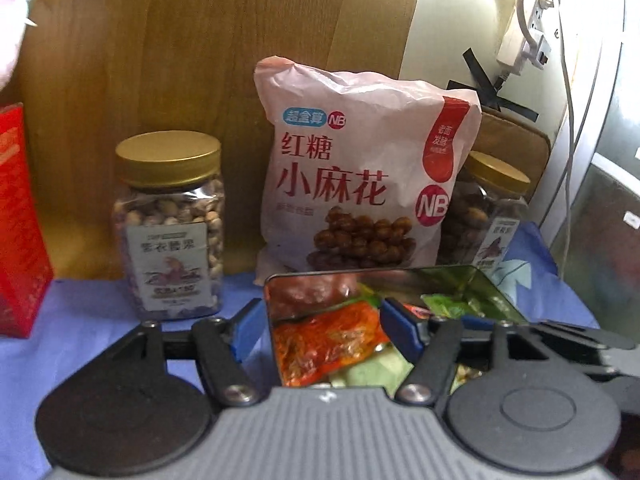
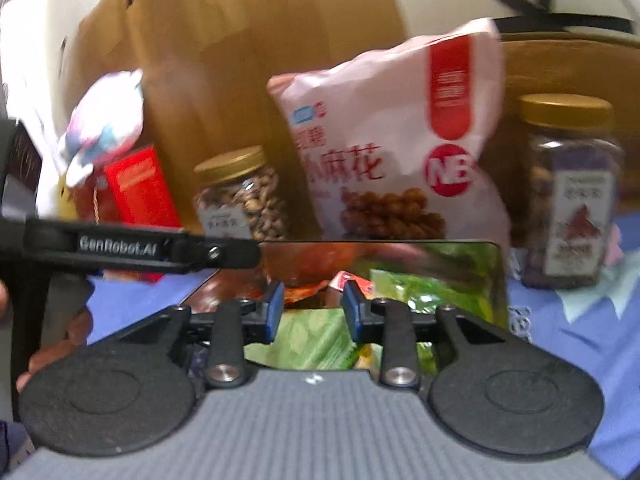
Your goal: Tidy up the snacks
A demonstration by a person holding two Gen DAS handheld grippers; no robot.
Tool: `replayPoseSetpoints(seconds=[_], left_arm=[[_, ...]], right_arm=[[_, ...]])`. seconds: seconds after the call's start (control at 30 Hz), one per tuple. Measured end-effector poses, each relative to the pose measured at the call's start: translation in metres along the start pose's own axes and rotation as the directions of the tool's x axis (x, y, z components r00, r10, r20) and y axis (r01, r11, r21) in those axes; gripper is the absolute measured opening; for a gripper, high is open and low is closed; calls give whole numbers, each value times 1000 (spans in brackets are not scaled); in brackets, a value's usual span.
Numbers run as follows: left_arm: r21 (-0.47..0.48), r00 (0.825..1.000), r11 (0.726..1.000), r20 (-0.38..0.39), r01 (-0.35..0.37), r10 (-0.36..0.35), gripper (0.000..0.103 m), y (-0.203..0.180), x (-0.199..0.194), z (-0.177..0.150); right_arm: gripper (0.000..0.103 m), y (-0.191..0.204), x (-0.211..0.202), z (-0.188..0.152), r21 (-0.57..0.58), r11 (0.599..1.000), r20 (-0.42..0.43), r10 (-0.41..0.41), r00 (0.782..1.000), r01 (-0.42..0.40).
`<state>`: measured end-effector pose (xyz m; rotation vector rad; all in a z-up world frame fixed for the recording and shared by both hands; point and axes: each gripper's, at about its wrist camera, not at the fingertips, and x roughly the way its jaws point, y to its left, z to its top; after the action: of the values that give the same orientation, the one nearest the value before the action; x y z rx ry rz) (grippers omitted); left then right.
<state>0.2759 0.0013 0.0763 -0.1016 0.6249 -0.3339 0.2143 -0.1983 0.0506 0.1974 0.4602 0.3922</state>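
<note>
A shiny metal tin on the blue cloth holds an orange-red packet and green packets; behind it stand a pink snack bag and two gold-lidded nut jars. The left gripper is spread wide, straddling the tin's left wall; the right gripper hangs half-open over the green packets, seemingly gripping nothing in the blur.

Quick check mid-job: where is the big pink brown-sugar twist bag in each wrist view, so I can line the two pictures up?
Left wrist: the pink snack bag stands at centre, upright against the wooden board, behind the metal tin.
Right wrist: the bag sits centre-right, tilted in the picture, again behind the tin.
Shared landmark: the gold-lidded nut jar left of the bag.
</note>
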Motion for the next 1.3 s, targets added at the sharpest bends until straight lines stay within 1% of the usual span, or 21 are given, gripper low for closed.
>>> replayPoseSetpoints(seconds=[0.13,0.2,0.27,0.3,0.33,0.4,0.43,0.47,0.53,0.6,0.63,0.67,0.8,0.83,0.9,1.13,1.3], left_arm=[[19,999,998,4,-53,52,66,-16,-16,-9],[37,998,997,10,-70,70,72,-25,-26,-16],[60,996,994,13,-91,90,75,-35,-38,-26],[68,996,993,12,-94,94,77,-39,-41,-30],[74,995,993,9,-96,95,78,-43,-46,-35],[78,995,992,-3,-104,105,88,-50,-54,-47],[76,994,991,-12,-111,112,90,-53,-58,-54],[72,993,990,-18,-118,120,95,-55,-61,-59],[66,989,988,-35,-138,141,98,-59,-68,-71],[65,986,985,-48,-157,160,103,-62,-73,-81],[67,984,984,-51,-166,169,103,-63,-77,-85],[71,982,982,-54,-175,179,103,-65,-80,-90],[76,979,979,-58,-191,195,103,-67,-94,-102],[76,979,979,-59,-192,196,103,-68,-97,-104],[74,978,978,-61,-194,198,103,-68,-103,-110],[78,968,968,-56,-240,244,103,-68,-118,-127],[78,965,966,-66,-247,253,103,-69,-122,-140]], right_arm=[[42,-1,-38,-17,73,996,84,-49,995,43],[47,1,-55,-26,91,994,117,-77,990,67],[53,4,-73,-37,108,990,140,-107,984,93],[53,5,-80,-42,119,988,144,-117,983,100],[54,5,-85,-47,130,986,143,-126,982,107],[56,5,-93,-54,162,980,133,-140,981,117],[59,5,-99,-59,182,976,126,-143,982,119],[60,6,-101,-64,196,973,117,-145,983,120],[61,10,-106,-71,211,970,87,-140,986,119],[68,13,-110,-78,232,966,61,-135,989,117],[74,15,-113,-82,247,962,52,-134,990,118],[77,16,-115,-84,260,959,47,-132,990,116],[79,23,-126,-89,284,952,41,-129,991,113],[83,25,-128,-90,289,951,41,-131,991,114],[87,29,-133,-92,300,948,44,-127,991,108],[87,44,-143,-98,285,953,47,-121,992,103],[88,51,-147,-103,273,956,39,-126,991,110]])
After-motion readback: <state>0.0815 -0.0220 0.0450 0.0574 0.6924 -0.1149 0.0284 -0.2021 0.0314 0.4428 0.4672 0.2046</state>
